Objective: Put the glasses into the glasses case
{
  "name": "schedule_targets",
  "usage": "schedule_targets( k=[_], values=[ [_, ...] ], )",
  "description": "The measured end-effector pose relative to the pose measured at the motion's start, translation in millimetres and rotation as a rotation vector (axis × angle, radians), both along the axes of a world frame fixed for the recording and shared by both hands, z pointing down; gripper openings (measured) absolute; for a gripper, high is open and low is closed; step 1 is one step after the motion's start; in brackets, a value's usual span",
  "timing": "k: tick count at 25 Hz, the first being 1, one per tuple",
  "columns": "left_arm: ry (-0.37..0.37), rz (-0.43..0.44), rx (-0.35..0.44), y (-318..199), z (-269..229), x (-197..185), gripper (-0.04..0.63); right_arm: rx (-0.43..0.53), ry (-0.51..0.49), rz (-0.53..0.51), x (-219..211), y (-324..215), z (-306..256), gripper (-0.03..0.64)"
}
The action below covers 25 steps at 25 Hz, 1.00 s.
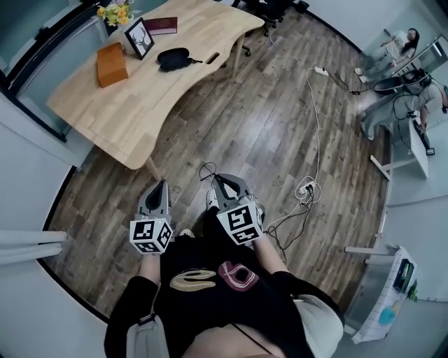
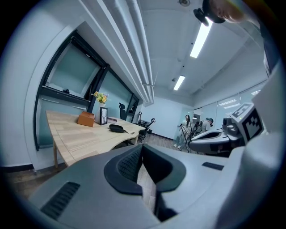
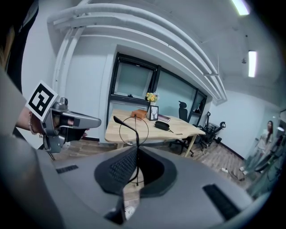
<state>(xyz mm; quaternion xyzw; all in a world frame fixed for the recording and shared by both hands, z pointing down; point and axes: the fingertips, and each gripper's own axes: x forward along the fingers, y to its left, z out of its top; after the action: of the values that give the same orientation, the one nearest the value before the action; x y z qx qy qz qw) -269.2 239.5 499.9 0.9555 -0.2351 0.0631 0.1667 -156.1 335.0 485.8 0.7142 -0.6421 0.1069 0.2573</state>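
Note:
The black glasses case (image 1: 173,58) lies on the wooden table (image 1: 133,105), far ahead of both grippers; it also shows as a dark oval case (image 2: 117,128) and case (image 3: 161,125) in the gripper views. My right gripper (image 1: 218,182) is shut on thin wire-framed glasses (image 3: 133,130), whose round lens and one temple stick up above the jaws (image 1: 207,170). My left gripper (image 1: 162,184) hangs beside it over the floor, shut with nothing between its pads (image 2: 129,163). The left gripper (image 3: 99,120) also appears in the right gripper view.
On the table stand an orange box (image 1: 112,64), a photo frame (image 1: 139,38), a red book (image 1: 160,26) and yellow flowers (image 1: 115,12). White cables and a power strip (image 1: 308,189) lie on the wood floor to my right. People (image 1: 395,49) stand at the far right.

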Motion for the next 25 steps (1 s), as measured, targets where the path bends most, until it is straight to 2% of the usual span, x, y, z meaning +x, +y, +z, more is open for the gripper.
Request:
schedule_targets(
  k=[12,25],
  values=[
    [-0.008,-0.052,0.015,-58.4,-6.6,96.4,0.018,0.006,-0.006,-0.065,98.7,-69.5,-1.4,0.018],
    [-0.004,-0.157,0.009,-108.0,-5.5,175.9,0.018,-0.013,0.012,-0.177,180.9,-121.5,-0.9,0.018]
  ],
)
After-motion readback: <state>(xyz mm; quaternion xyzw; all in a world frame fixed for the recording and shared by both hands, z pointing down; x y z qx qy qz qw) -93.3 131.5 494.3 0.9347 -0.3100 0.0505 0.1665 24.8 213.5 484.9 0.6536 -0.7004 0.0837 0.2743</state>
